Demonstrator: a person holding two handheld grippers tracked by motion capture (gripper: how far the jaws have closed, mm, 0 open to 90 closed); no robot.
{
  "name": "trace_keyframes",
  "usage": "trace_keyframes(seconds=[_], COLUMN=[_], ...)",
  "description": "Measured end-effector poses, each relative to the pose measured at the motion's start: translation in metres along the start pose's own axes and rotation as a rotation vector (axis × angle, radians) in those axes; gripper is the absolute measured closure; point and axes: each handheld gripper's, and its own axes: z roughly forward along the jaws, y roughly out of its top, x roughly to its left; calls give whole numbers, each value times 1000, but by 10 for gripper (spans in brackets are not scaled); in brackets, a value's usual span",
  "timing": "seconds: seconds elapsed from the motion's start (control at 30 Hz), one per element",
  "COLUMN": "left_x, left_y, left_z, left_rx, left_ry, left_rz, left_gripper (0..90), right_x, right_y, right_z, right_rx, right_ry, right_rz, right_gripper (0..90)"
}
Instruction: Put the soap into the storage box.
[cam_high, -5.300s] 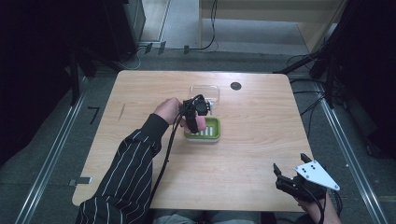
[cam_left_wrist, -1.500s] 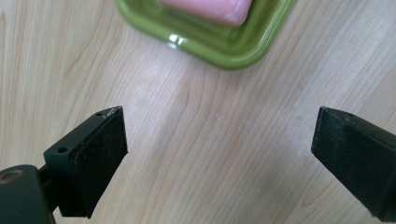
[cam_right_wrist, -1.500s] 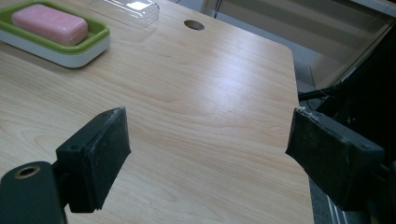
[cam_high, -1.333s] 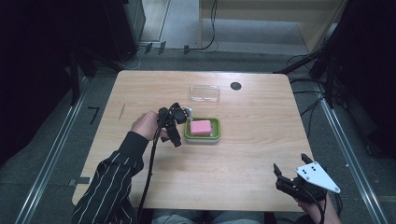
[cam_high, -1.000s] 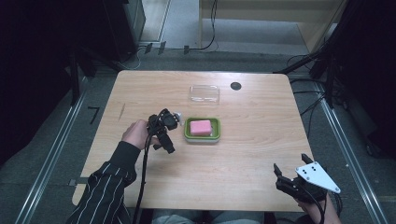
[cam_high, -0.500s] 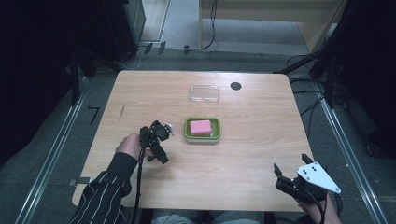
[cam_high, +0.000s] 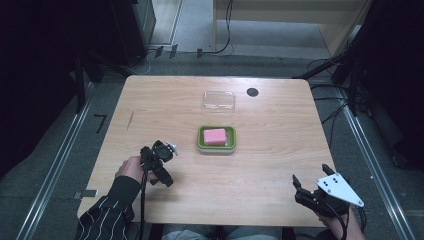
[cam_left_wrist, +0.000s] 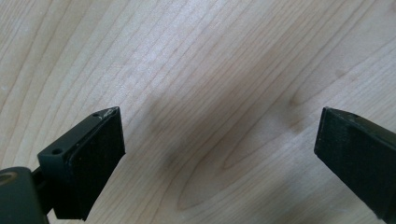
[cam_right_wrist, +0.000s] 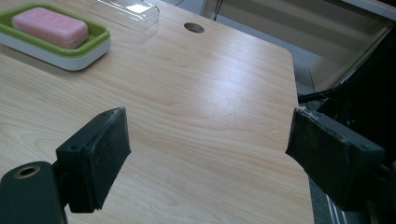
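Both grippers (cam_high: 162, 167) (cam_high: 307, 187) seem well apart from the pink soap (cam_high: 215, 135).

My view from above: soap dish (cam_high: 216, 139) at desk (cam_high: 270, 165) centre, soap bar (cam_high: 215, 136) in it. Lid (cam_high: 219, 100) behind dish, toward far edge, apart from it. Cable hole (cam_high: 252, 92) just right of lid. My left tool (cam_high: 159, 162) near front-left, left of dish and nearer me. My right tool (cam_high: 312, 192) at front-right corner, well apart from dish.
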Motion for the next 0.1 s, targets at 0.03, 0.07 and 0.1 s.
trace_keyframes(seconds=[0.03,0.07,0.1], left_x=[0,0,1], left_y=[0,0,-1], left_z=[1,1,2], left_rx=[-3,-3,-8], left_ry=[-6,-12,-20], left_rz=[-3,-3,-11], left_gripper=[24,24,26], right_x=[0,0,0], right_y=[0,0,1], right_z=[0,1,2], right_rx=[-2,-3,-4], right_ry=[2,2,3], right_rz=[-4,-6,-5], right_gripper=[135,135,135])
